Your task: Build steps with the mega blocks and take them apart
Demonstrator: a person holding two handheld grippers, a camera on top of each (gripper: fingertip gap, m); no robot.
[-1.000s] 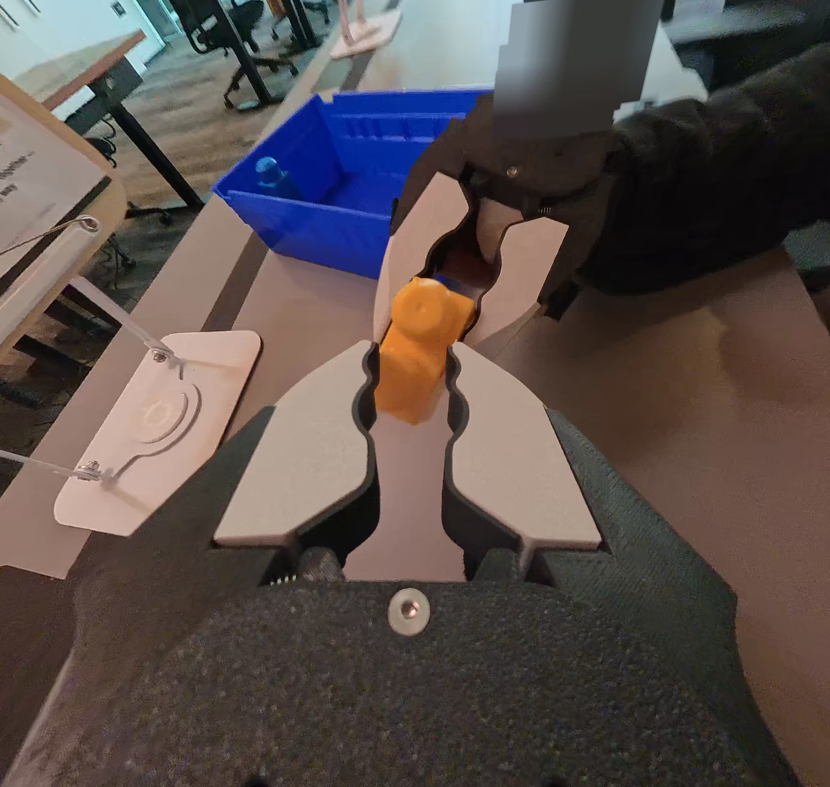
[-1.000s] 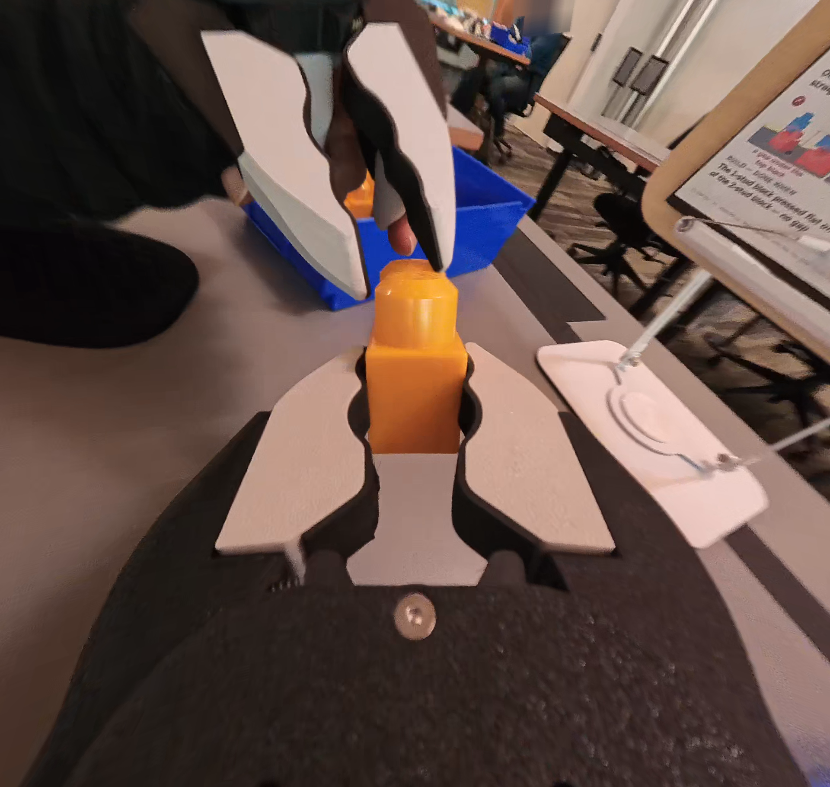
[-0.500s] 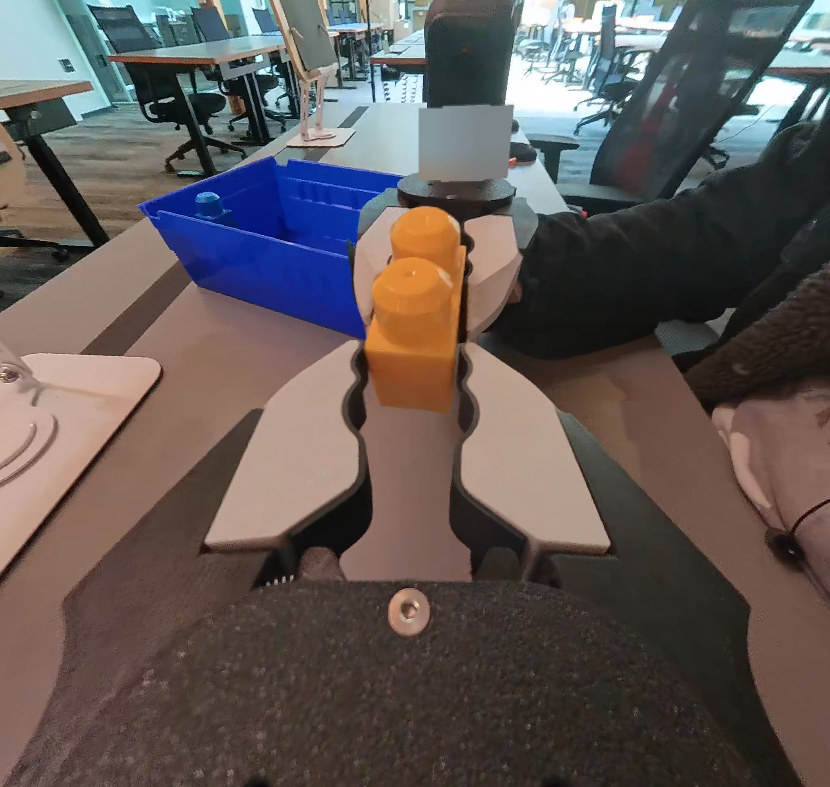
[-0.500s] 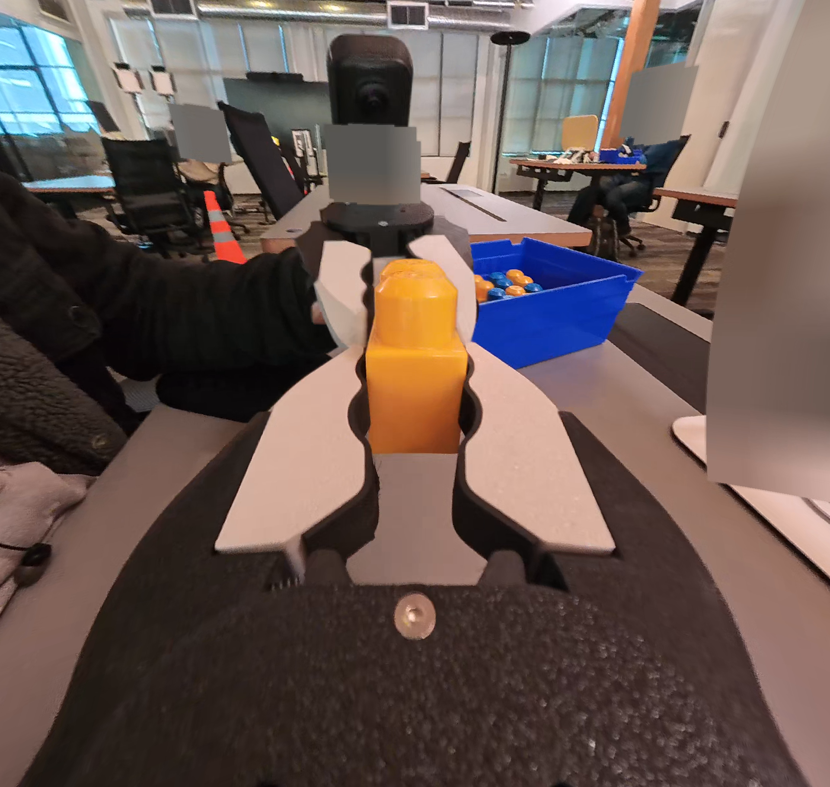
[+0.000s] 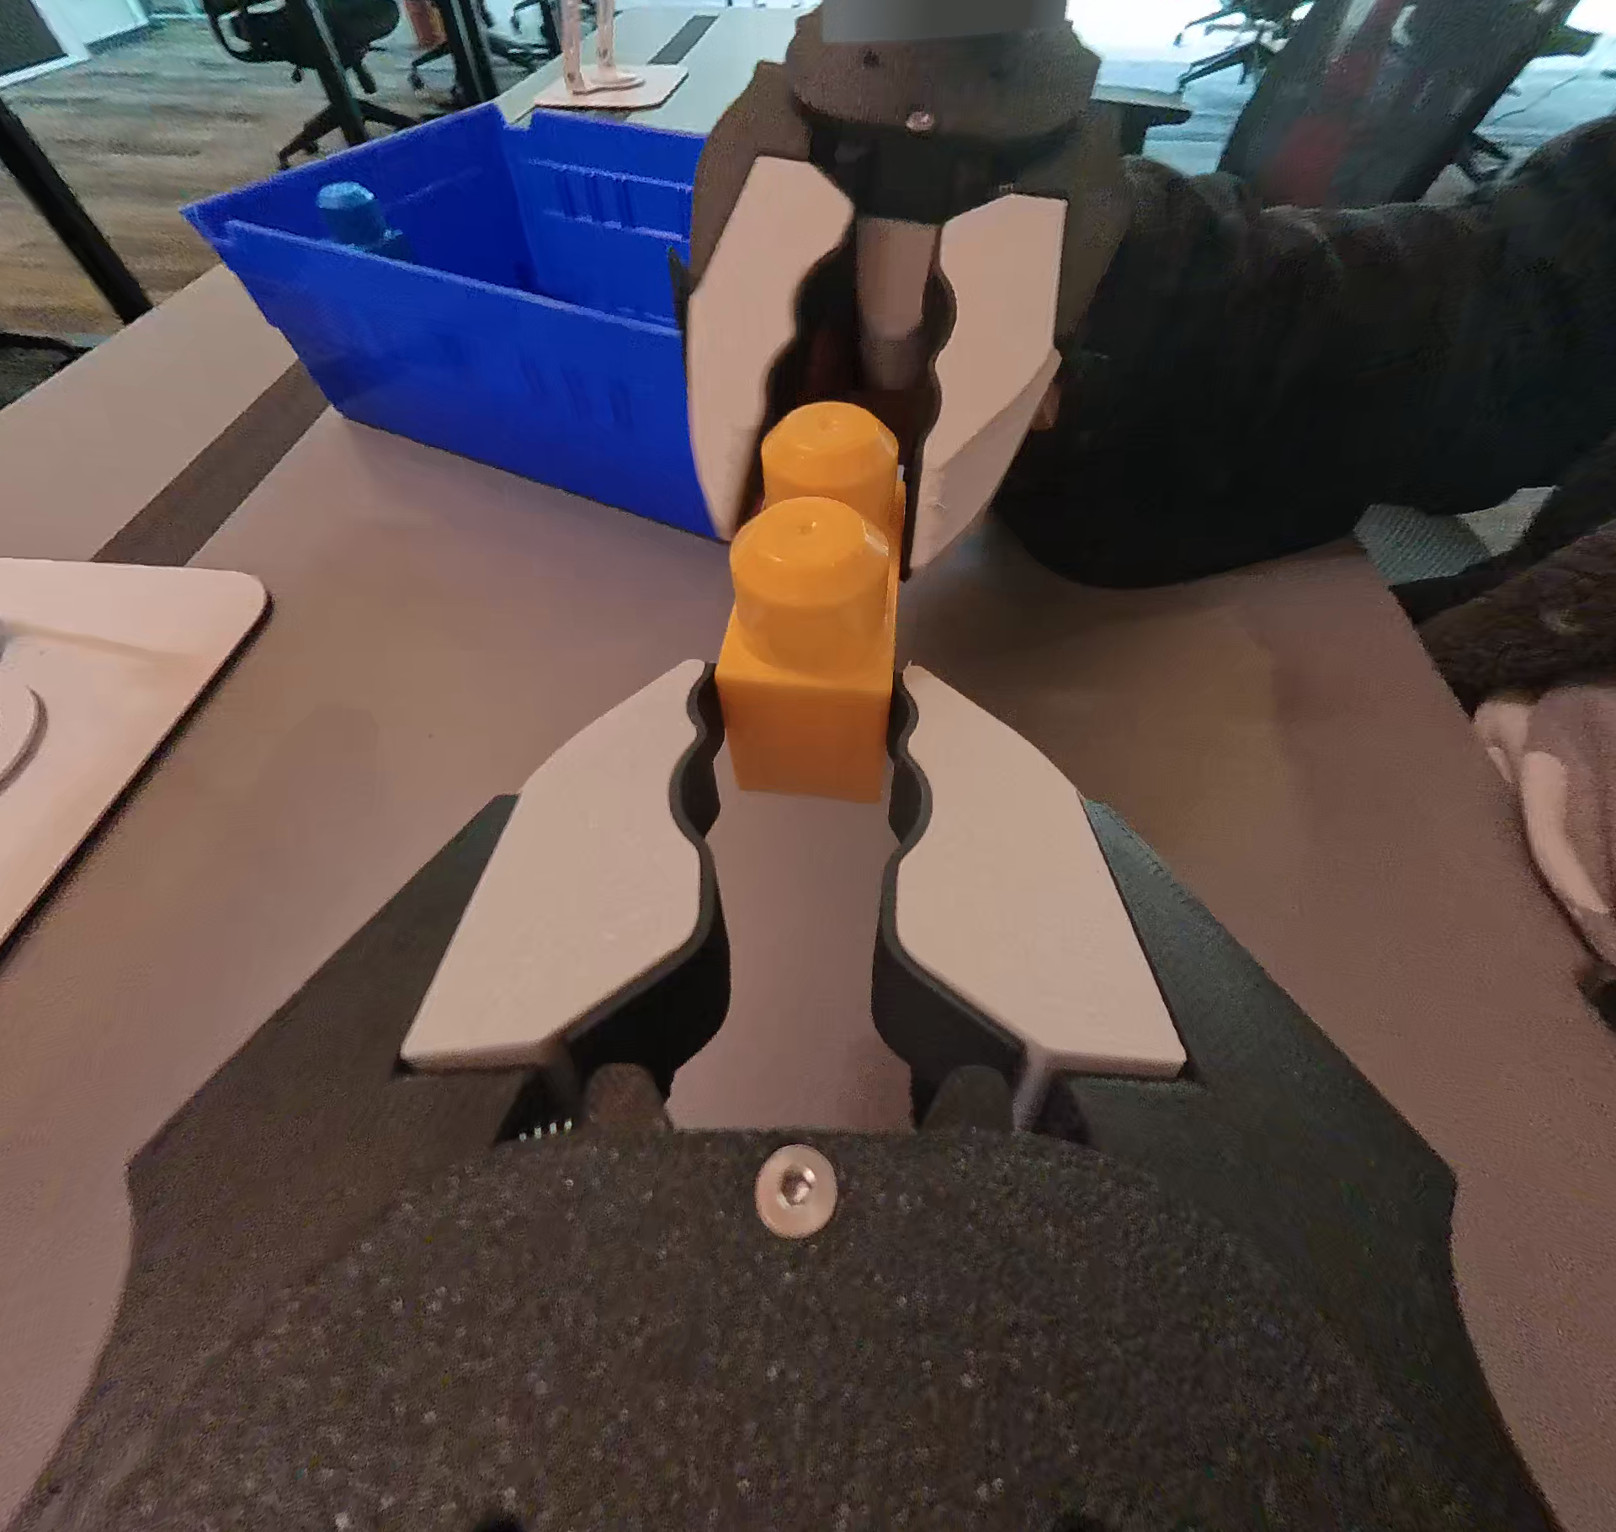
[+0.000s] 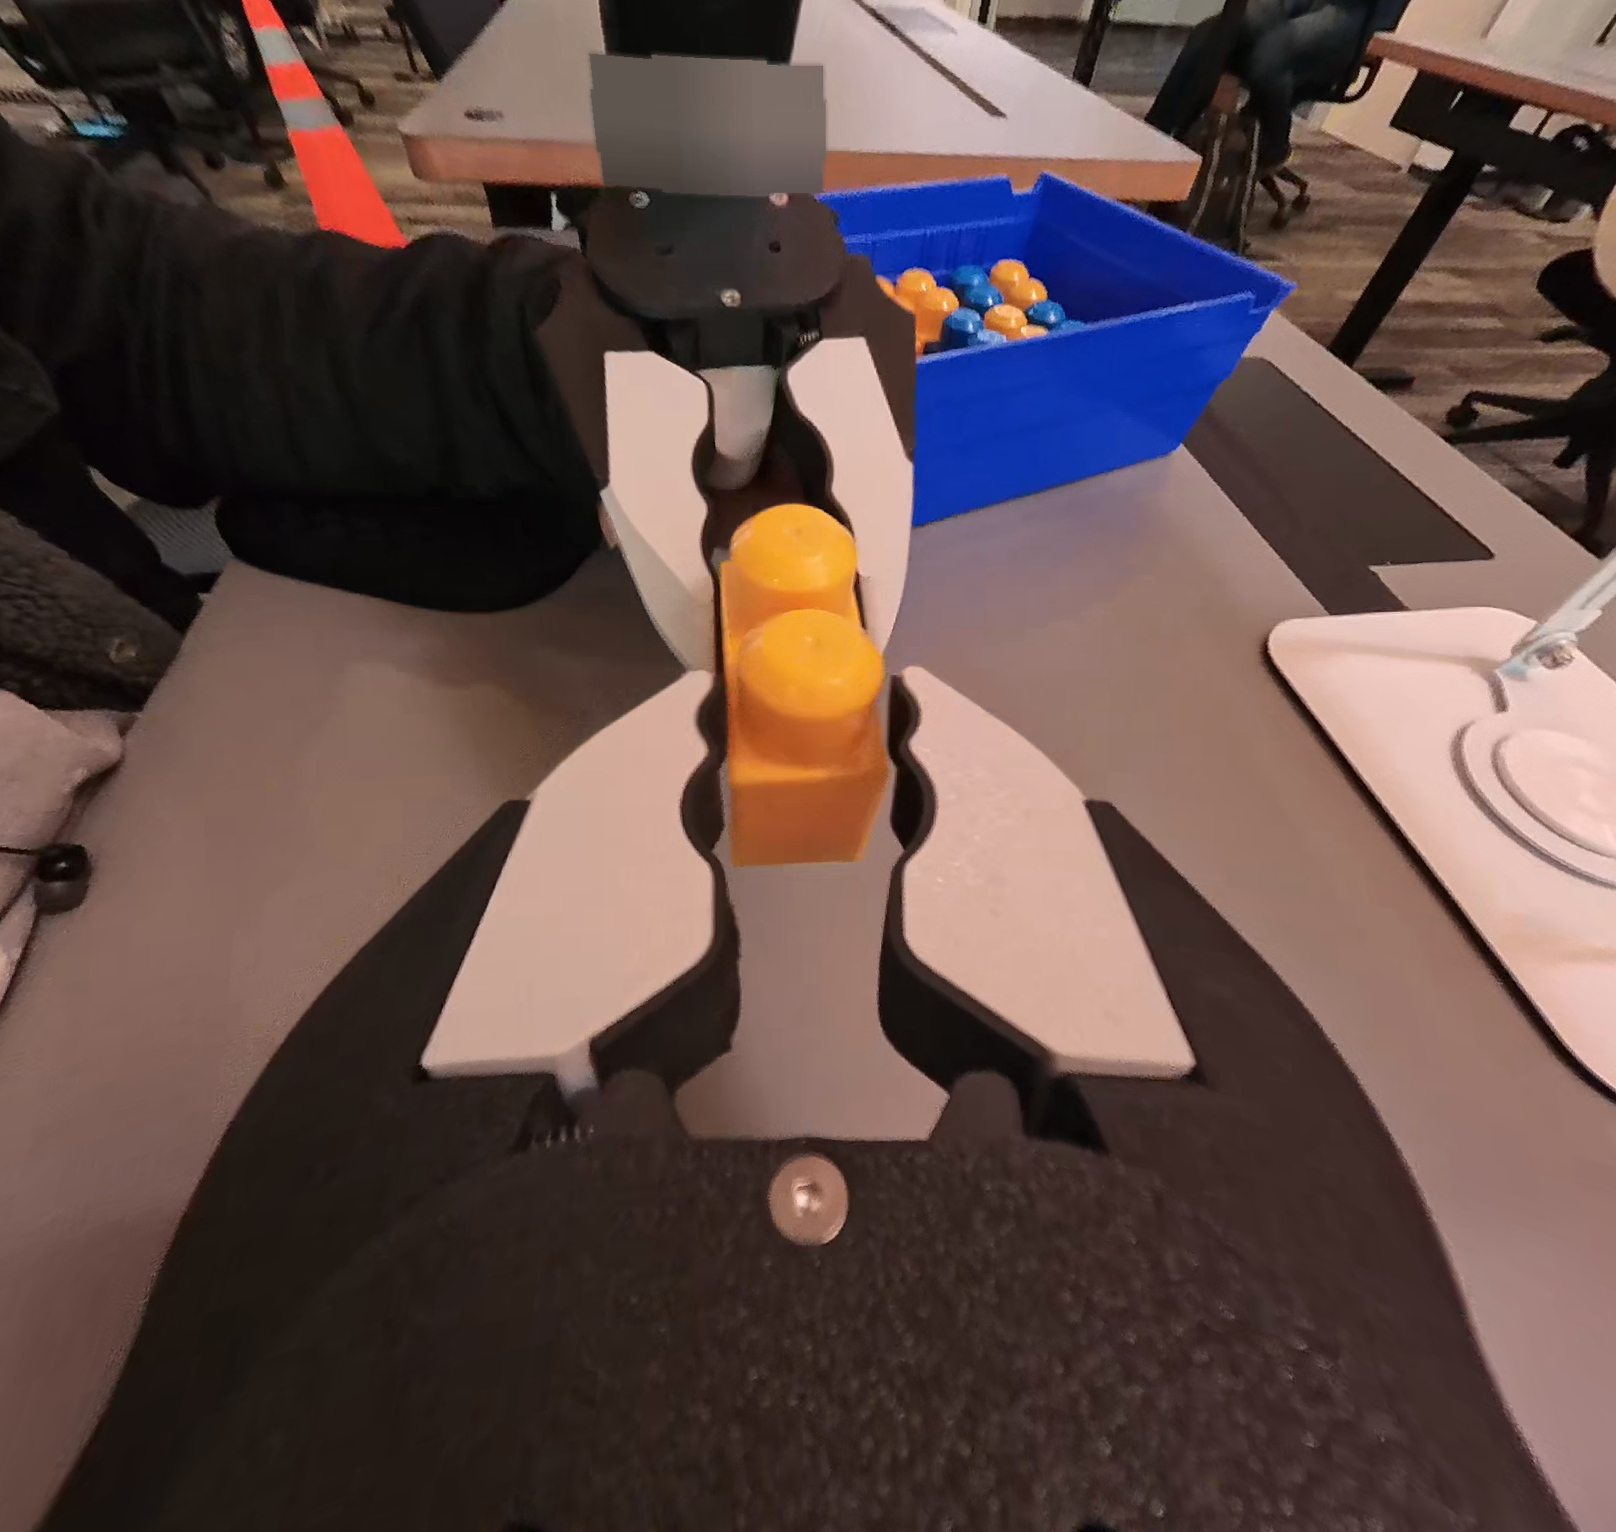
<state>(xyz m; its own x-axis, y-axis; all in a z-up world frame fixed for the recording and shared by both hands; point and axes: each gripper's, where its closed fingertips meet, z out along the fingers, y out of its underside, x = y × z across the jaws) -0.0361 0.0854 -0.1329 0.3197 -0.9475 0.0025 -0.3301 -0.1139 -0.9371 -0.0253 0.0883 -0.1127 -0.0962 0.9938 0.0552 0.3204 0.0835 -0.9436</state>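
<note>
Orange two-stud block (image 5: 809, 685) is held above the table (image 5: 437, 615), clamped at one end by the left gripper (image 5: 804, 729) and at the other by the right gripper (image 6: 804, 755). A building step seems in hand; next, careful lowering is needed.

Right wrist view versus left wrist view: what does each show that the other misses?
Only the right wrist view shows the orange and blue blocks piled inside the blue bin, plus an orange traffic cone. Only the left wrist view shows a single blue block at the bin's near corner and a wooden stand on the table behind. Both show the orange two-stud block gripped at opposite ends by the left gripper and right gripper, over the grey table.
</note>
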